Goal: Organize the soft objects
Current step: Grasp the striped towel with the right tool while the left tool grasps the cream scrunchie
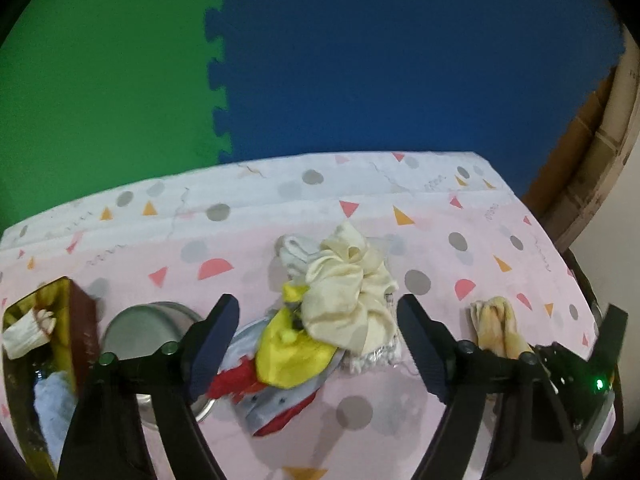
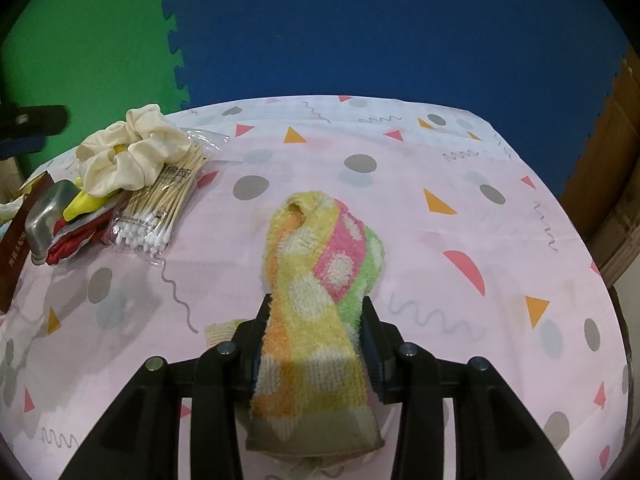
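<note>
Two grippers work here: the right gripper (image 2: 316, 344) pinches a striped towel (image 2: 320, 264), while the left gripper's (image 1: 318, 340) fingers gape empty over the cream scrunchie (image 1: 348, 296). Lower squarely and take only the scrunchie, not the yellow cloth (image 1: 292, 352) beneath.

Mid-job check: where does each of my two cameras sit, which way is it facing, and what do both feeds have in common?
Left wrist: on the left gripper, looking forward and down at the cream scrunchie on the soft pile; its two fingers stand wide apart, nothing between them.
Right wrist: on the right gripper, looking down the table; its fingers clamp the colourful towel.
Shared: the pink patterned tablecloth, the scrunchie, the steel container, and the green and blue foam mats behind.
</note>
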The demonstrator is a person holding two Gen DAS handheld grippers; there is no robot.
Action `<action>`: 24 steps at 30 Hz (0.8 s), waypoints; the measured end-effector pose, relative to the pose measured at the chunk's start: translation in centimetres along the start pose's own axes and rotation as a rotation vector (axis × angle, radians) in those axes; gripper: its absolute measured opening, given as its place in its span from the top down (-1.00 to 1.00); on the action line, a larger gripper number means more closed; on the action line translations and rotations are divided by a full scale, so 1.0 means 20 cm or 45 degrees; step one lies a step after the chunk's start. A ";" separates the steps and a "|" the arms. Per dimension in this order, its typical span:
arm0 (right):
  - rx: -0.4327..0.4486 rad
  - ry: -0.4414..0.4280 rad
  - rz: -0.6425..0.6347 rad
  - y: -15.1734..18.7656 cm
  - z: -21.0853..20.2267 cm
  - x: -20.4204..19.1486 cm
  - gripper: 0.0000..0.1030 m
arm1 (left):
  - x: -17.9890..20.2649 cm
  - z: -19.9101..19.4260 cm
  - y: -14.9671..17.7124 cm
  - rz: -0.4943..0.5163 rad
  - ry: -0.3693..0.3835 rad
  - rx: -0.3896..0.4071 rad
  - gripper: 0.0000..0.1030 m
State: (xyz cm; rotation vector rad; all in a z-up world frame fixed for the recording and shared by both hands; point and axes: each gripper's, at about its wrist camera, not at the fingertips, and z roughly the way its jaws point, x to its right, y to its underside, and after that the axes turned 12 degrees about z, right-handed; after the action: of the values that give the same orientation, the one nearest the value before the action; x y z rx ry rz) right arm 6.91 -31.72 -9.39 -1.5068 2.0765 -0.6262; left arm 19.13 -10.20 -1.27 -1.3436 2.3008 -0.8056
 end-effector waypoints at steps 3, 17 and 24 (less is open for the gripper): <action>-0.004 -0.010 0.009 0.00 0.00 0.01 0.22 | 0.00 0.09 -0.03 -0.015 0.024 -0.041 -0.39; -0.013 -0.030 0.025 0.00 0.01 0.02 0.21 | 0.00 0.17 0.00 -0.016 0.080 -0.099 0.80; -0.013 -0.030 0.026 0.00 0.01 0.02 0.21 | -0.01 0.04 0.01 -0.039 0.113 -0.049 0.84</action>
State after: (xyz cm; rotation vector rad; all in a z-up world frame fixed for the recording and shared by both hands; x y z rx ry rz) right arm 6.97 -32.06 -9.63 -1.4899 2.0777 -0.5879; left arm 19.60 -10.17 -2.00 -1.3889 2.3801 -0.8511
